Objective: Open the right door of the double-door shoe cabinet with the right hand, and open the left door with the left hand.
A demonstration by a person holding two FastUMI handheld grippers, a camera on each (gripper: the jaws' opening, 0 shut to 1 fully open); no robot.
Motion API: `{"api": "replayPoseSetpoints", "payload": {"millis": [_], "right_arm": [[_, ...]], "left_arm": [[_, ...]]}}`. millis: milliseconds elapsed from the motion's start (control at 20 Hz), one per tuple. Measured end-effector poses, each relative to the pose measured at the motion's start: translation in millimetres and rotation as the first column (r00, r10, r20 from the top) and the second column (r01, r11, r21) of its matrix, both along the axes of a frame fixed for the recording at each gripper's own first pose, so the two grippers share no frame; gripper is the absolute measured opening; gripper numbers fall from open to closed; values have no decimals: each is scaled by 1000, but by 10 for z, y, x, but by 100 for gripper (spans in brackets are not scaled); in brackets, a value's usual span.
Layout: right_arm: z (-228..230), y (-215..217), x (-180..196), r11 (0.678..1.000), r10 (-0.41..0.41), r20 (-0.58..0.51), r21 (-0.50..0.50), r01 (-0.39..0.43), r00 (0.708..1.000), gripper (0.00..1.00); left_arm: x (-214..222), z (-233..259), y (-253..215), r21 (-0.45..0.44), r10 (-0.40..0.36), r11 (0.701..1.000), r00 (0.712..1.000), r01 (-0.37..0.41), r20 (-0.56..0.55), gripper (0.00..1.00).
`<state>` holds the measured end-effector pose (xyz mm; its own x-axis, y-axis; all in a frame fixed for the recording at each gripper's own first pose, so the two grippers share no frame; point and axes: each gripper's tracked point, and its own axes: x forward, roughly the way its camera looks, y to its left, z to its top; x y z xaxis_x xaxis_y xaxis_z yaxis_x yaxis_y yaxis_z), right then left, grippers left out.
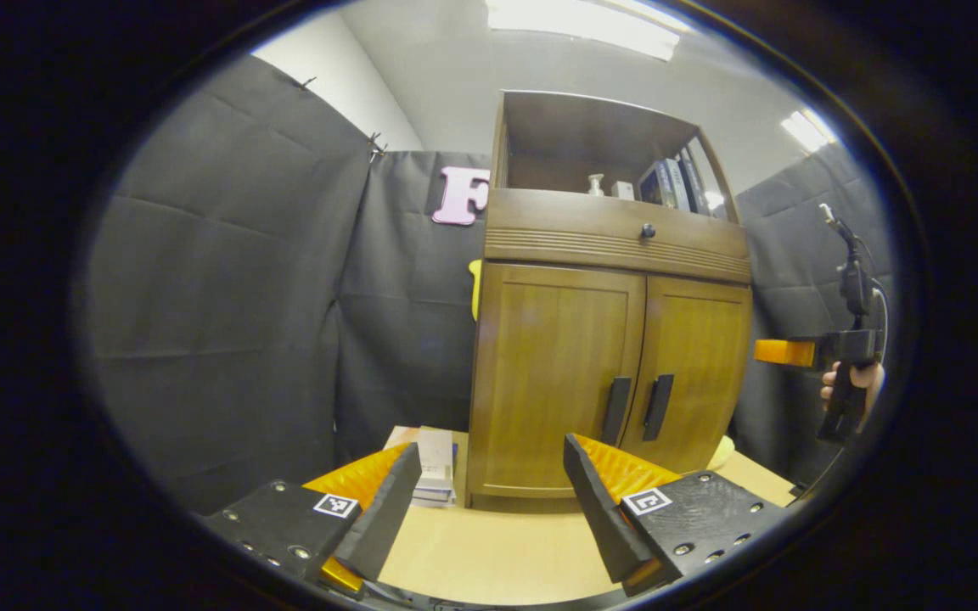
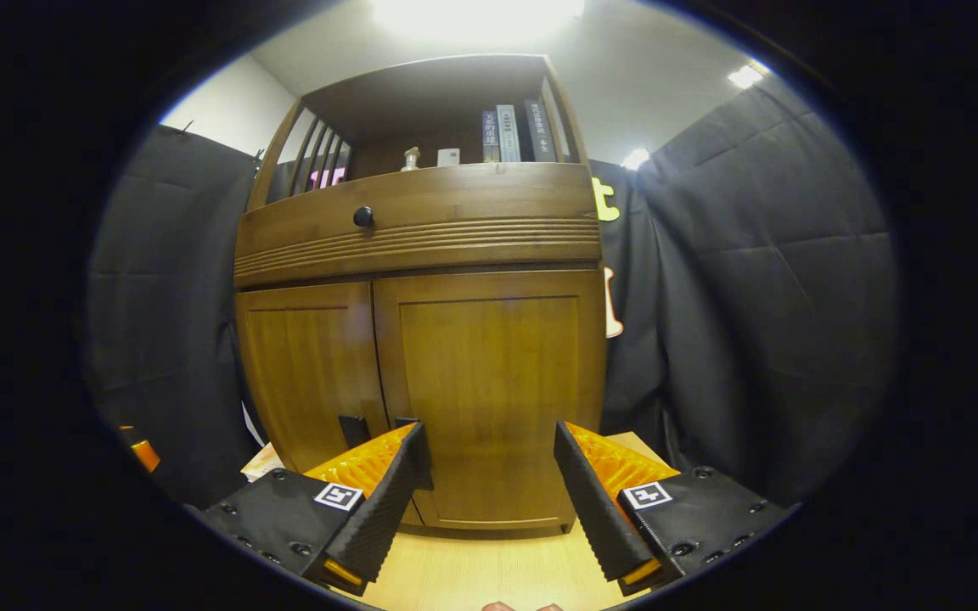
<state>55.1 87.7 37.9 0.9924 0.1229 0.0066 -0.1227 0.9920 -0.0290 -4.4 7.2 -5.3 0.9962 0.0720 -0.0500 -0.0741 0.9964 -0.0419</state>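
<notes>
We are looking at the shoe cabinet point(image 1: 608, 339) standing upright on the counter point(image 1: 497, 552), its front facing us, and both doors are sitting flush and closed, so we are judging that neither opening has begun. The whole task is remaining: the right door point(image 2: 489, 399) for the right hand, the left door point(image 1: 553, 382) for the left.

Our left gripper point(image 1: 493, 509) is hanging in front of the cabinet, apart from it, with its fingers spread wide and grasping nothing. Our right gripper point(image 2: 485, 501) is sitting closer in, facing the right door panel, its fingers likewise released and empty; we are also seeing it off to the right in the left gripper view, held in a hand point(image 1: 854, 386).

The two handles are running vertically, side by side at the centre seam: the left handle point(image 1: 615, 411) and the right handle point(image 1: 657, 406). Their long axes are standing upright, as the doors' are. The doors are meeting at the middle, so we are expecting each to swing outward from there.
</notes>
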Motion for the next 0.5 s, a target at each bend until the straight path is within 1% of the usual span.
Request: {"api": "replayPoseSetpoints", "payload": {"millis": [50, 100, 200, 250, 300, 500], "right_arm": [[-18, 67, 53, 1000, 18, 1, -15, -18, 1000, 95], [-13, 151, 122, 999, 32, 1, -25, -32, 999, 92], [-10, 314, 266, 998, 58, -1, -36, -58, 998, 92], [-40, 412, 344, 997, 70, -6, -37, -70, 998, 95], [-86, 496, 408, 996, 82, -11, -38, -82, 997, 92], [-342, 735, 643, 993, 105, -65, -38, -107, 992, 93]], "left_arm": [[10, 7, 12, 2, 4, 1000, 1000, -4, -1, 98], [28, -16, 22, 3, 11, 1000, 1000, -11, -2, 98], [5, -20, 45, 4, 25, 1000, 1000, -25, -8, 98], [5, -21, 58, 4, 33, 999, 999, -33, -14, 98], [-5, -38, 59, 4, 39, 999, 999, -39, -18, 98], [-39, -57, 91, 6, 73, 997, 997, -72, -39, 98]]}}
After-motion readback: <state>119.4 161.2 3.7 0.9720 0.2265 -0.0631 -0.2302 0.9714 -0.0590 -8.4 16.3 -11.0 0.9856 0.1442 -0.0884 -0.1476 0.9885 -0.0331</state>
